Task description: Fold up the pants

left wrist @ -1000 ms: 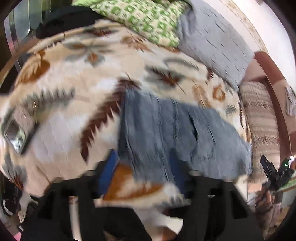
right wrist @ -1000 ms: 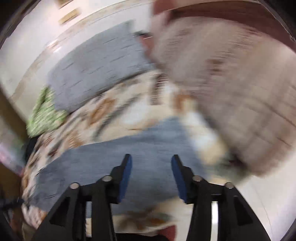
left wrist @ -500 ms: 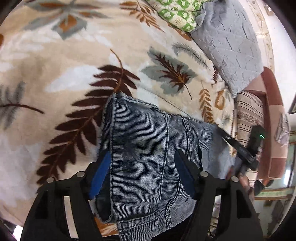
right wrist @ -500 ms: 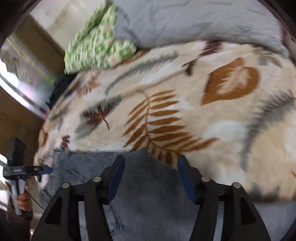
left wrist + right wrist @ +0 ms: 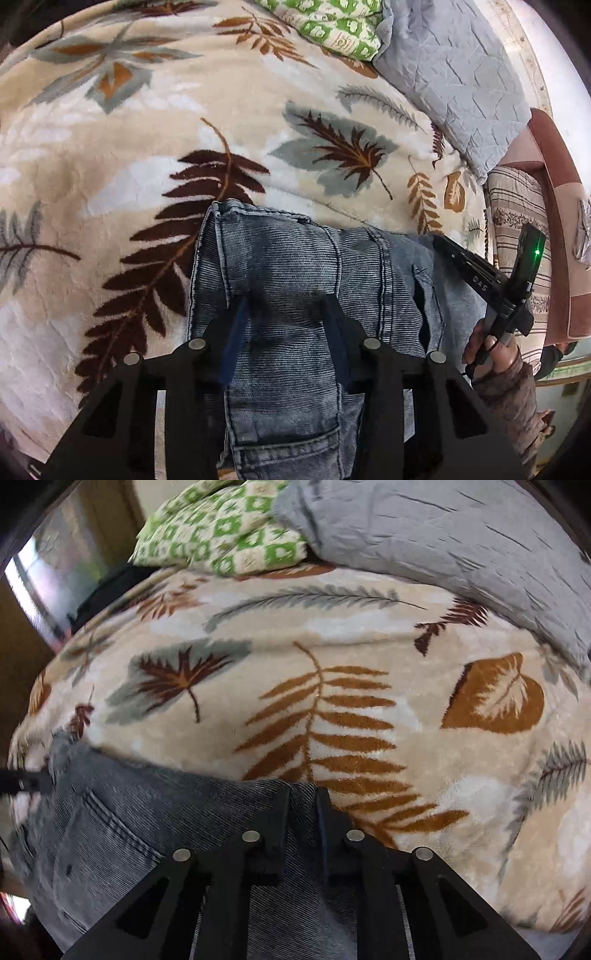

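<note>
the pants (image 5: pixel 295 280), grey-blue jeans, lie already folded over on a leaf-print blanket (image 5: pixel 122 147) on the bed, a back pocket showing at the near end and the far edge lying in a straight line across the blanket

the left hand-held gripper (image 5: pixel 282 314) is pressed down onto the denim with its jaws closing, a raised ridge of cloth between the pads though i judge they are not yet clamped on it. the right hand-held gripper (image 5: pixel 301 805) sits at the far edge of the pants (image 5: pixel 147 830), its jaws closing and nearly together with a thin fold of denim pinched between them

what could go wrong: the right pinch looks shallow and may catch only the top layer, so a lift could peel the layers apart and undo the fold. the plush blanket (image 5: pixel 332 709) lies right under that edge, and a tip could snag its pile and drag it along. if the left jaws shut on too little cloth, the 2 sides would rise unevenly and the crease would skew

compared with 0.5 s ago, both grippers have narrowed sharply, the right from straddling a wide patch of denim to almost shut, and the right has shifted to the pants' edge; the left sits a little lower on the same spot
</note>
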The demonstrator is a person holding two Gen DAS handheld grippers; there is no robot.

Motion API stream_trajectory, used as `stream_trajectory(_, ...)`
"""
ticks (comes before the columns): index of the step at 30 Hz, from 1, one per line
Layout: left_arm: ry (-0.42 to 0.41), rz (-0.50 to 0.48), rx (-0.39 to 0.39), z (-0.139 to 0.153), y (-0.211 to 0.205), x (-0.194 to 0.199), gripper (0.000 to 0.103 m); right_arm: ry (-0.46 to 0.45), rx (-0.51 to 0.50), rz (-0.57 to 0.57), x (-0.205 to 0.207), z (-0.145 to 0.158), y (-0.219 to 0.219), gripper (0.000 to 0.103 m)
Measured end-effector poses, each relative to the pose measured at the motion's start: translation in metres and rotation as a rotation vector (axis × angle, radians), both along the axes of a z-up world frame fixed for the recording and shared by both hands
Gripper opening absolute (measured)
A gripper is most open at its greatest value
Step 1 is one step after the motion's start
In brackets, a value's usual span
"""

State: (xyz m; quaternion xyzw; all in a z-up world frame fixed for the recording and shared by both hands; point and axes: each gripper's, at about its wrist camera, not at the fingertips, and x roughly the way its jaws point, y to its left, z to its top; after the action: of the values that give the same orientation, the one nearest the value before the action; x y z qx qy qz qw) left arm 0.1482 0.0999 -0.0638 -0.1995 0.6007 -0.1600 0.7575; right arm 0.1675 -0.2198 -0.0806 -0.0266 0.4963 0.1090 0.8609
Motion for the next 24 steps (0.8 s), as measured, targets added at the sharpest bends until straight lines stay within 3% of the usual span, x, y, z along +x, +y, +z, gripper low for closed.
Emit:
stream_trajectory(1, -0.001, 0.004, 0.000, 0.002, 0.002, -0.001, 0.040, -0.010, 0.033, -0.024, -0.007, 0.008, -0.011, 0.029)
stream_trajectory(4, -0.008, -0.002, -0.038, 0.013, 0.013, -0.011, 0.042, -0.054, 0.084, -0.103, -0.035, 0.033, -0.052, 0.034)
stream_trajectory(6, -0.022, -0.013, -0.060, 0.019, 0.018, -0.023, 0.053, -0.089, 0.112, -0.173, -0.053, 0.050, -0.091, 0.041)
stream_trajectory(8, -0.024, -0.030, -0.081, 0.021, 0.019, -0.031, 0.063, -0.120, 0.118, -0.292, -0.084, 0.066, -0.155, 0.047)
stream_trajectory(10, -0.011, -0.053, -0.097, 0.019, 0.016, -0.038, 0.064, -0.128, 0.080, -0.417, -0.115, 0.074, -0.218, 0.049)
stream_trajectory(14, 0.033, -0.051, -0.096, 0.006, 0.007, -0.043, 0.066, -0.097, 0.066, -0.622, -0.159, 0.069, -0.311, 0.051)
stream_trajectory(20, 0.068, 0.007, -0.098, -0.003, -0.002, -0.044, 0.077, -0.052, 0.137, -0.723, -0.168, 0.039, -0.355, 0.059)
stream_trajectory(21, 0.066, 0.010, -0.087, -0.001, -0.004, -0.045, 0.077, -0.048, 0.145, -0.704, -0.165, 0.035, -0.354, 0.056)
stream_trajectory(22, 0.062, 0.009, -0.085, 0.002, -0.005, -0.046, 0.075, -0.049, 0.128, -0.677, -0.163, 0.034, -0.350, 0.030)
stream_trajectory(24, 0.023, 0.011, -0.073, 0.013, -0.007, -0.051, 0.075, -0.100, 0.099, -0.651, -0.166, 0.045, -0.343, 0.008)
